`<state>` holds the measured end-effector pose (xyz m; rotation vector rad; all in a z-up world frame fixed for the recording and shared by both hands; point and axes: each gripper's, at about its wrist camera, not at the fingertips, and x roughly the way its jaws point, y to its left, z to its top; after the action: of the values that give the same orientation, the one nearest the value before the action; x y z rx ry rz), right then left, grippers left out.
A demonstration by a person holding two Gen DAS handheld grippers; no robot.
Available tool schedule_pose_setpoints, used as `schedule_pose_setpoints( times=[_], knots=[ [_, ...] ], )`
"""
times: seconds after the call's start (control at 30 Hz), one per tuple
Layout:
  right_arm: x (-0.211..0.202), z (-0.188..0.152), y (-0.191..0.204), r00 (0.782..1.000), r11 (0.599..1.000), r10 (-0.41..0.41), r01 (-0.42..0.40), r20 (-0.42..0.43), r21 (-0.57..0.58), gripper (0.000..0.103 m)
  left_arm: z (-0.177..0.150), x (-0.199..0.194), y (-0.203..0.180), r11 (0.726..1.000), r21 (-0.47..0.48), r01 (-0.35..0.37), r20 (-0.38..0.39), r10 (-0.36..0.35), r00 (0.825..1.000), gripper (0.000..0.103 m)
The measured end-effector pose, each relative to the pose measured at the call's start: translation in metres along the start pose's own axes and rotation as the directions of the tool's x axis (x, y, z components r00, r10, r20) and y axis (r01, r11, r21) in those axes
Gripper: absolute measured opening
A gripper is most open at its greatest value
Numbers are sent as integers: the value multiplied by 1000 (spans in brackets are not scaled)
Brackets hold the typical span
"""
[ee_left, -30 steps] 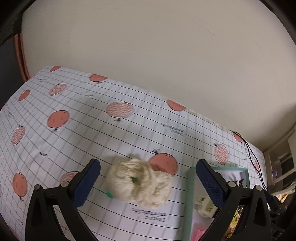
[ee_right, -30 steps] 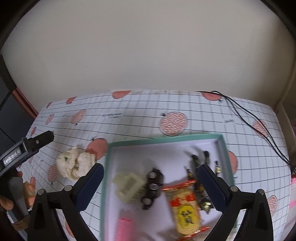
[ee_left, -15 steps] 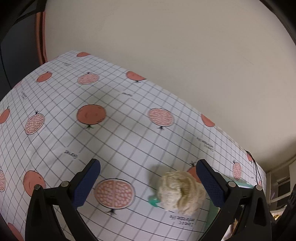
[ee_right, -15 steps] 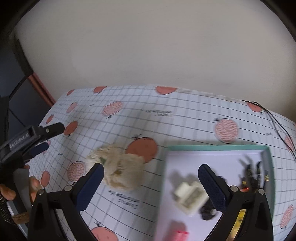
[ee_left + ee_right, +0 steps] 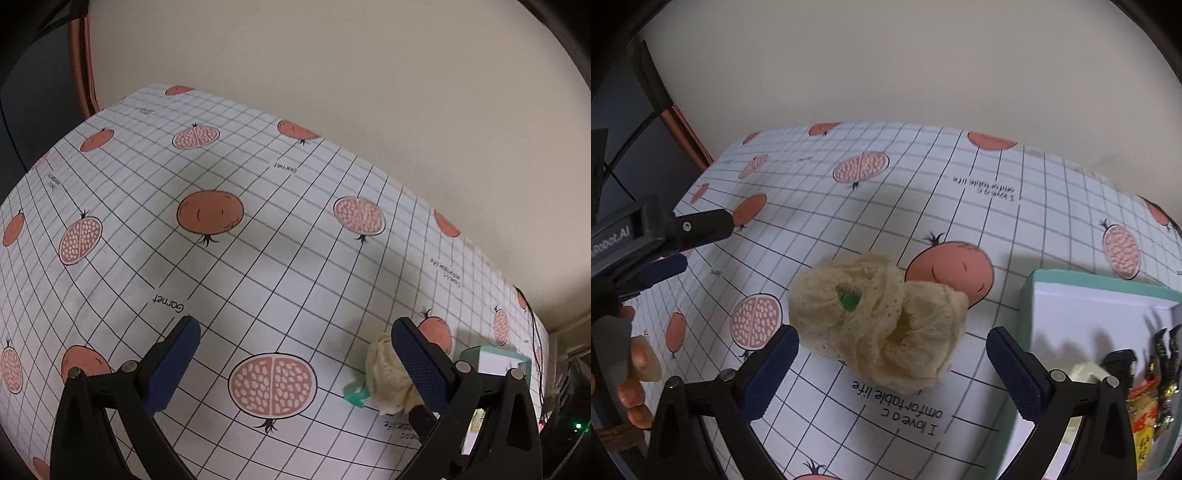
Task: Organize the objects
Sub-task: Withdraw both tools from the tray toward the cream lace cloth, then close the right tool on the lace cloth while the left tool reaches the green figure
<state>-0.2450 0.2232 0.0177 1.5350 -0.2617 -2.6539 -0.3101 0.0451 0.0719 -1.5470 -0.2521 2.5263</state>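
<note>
Left wrist: a gridded pomegranate-print cloth (image 5: 280, 236) is lying against a cream wall (image 5: 332, 74); the left gripper (image 5: 295, 350) is gaping wide, empty, left of the lace bundle (image 5: 386, 376).

Right wrist: the right gripper (image 5: 892, 363) is hanging wide apart, empty, just before the bundle (image 5: 879, 325); the box (image 5: 1100, 332) is sitting right of the bundle.

The cream scrunchies (image 5: 882, 325) are soft, lacy cloth, full of tiny holes and crinkles. The tablecloth (image 5: 280, 236) is smooth and a little shiny, like plastic. The right gripper (image 5: 892, 363) is matt black plastic with 2 bumpy blue pads (image 5: 1014, 365). The green tray (image 5: 1100, 291) looks smooth inside. The wall (image 5: 332, 66) is matt.
</note>
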Motion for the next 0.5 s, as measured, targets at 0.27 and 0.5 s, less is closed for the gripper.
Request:
schedule_pose_setpoints(
  times=[0.27,0.5],
  knots=[
    [19,-5,2,999,1000,1,-1,-38,-4,93,-8,22,3,1000,16,-18,-63,19,998,103],
    [25,-8,-7,998,999,20,-18,-59,35,71,-14,34,3,999,23,-24,-101,26,995,103]
  ],
)
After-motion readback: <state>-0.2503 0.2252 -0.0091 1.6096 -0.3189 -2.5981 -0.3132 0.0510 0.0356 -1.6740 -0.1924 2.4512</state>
